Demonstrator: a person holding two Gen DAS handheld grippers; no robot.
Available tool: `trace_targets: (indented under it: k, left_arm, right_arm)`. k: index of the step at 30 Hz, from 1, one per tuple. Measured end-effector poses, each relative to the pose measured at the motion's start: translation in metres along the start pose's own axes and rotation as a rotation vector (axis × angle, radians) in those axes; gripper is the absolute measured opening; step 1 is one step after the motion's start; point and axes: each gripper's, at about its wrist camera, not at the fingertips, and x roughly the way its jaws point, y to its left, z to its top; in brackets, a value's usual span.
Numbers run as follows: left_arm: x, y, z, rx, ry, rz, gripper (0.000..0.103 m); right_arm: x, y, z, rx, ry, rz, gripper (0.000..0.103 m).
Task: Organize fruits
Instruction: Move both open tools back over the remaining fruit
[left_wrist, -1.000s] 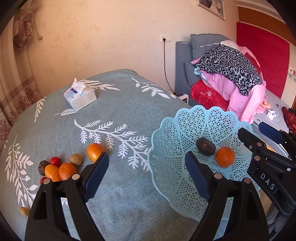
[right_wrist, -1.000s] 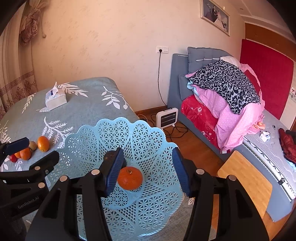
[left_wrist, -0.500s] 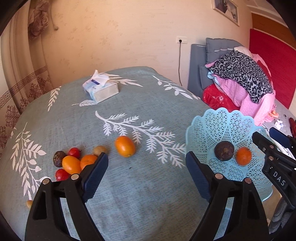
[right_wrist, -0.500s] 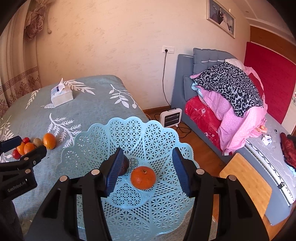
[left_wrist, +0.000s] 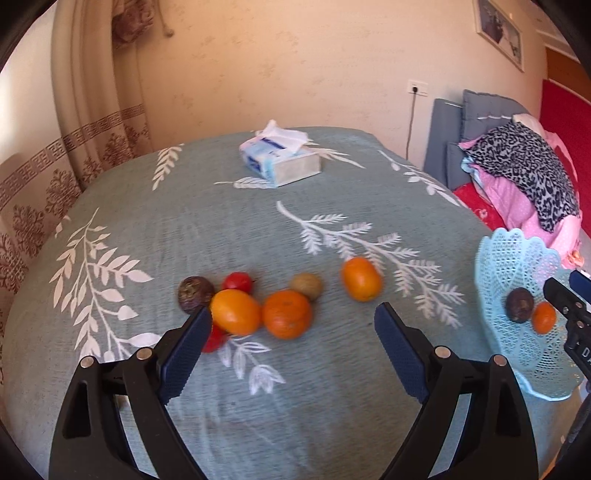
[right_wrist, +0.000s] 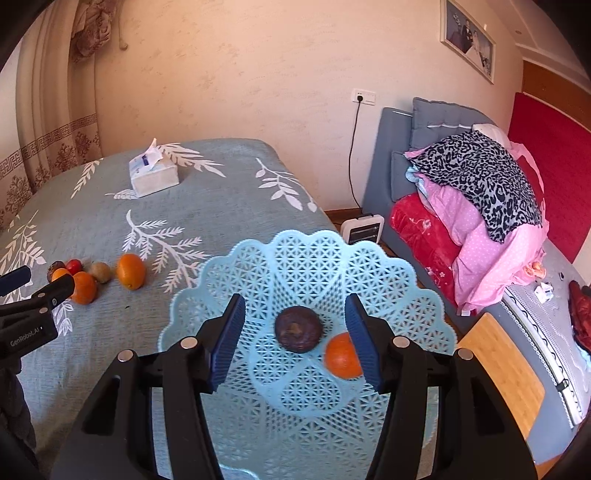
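With the left gripper (left_wrist: 288, 325) spread and empty, jaws just widened, we judge the orange (left_wrist: 287, 314) firm, smooth (likely to roll), best pinched across its middle.

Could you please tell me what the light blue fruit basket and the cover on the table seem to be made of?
Fruit basket: probably moulded plastic, smooth and slightly glossy, given its regular lattice holes and scalloped rim. Table cover: apparently woven fabric, matte teal with white leaf print; fine ribbed texture shows.
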Motion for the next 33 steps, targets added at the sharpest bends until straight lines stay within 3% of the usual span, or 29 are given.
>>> trace_targets:
  k: [7, 11, 27, 33]
  left_arm:
    - [0.006, 0.039, -0.006, -0.049, 0.017, 0.058, 0.089]
    - [0.008, 0.057, -0.010, -0.066, 0.026, 0.086, 0.089]
    - [0.020, 0.108, -0.017, -0.124, 0.058, 0.159, 0.089]
    - [0.025, 0.120, -0.019, -0.136, 0.075, 0.181, 0.089]
  right_arm:
    - [0.006, 0.030, 0.004, -0.038, 0.015, 0.039, 0.059]
    - [0.008, 0.049, 0.007, -0.060, 0.013, 0.061, 0.067]
    - [0.025, 0.115, 0.007, -0.158, 0.045, 0.144, 0.068]
    - [0.034, 0.132, 0.006, -0.151, 0.104, 0.311, 0.068]
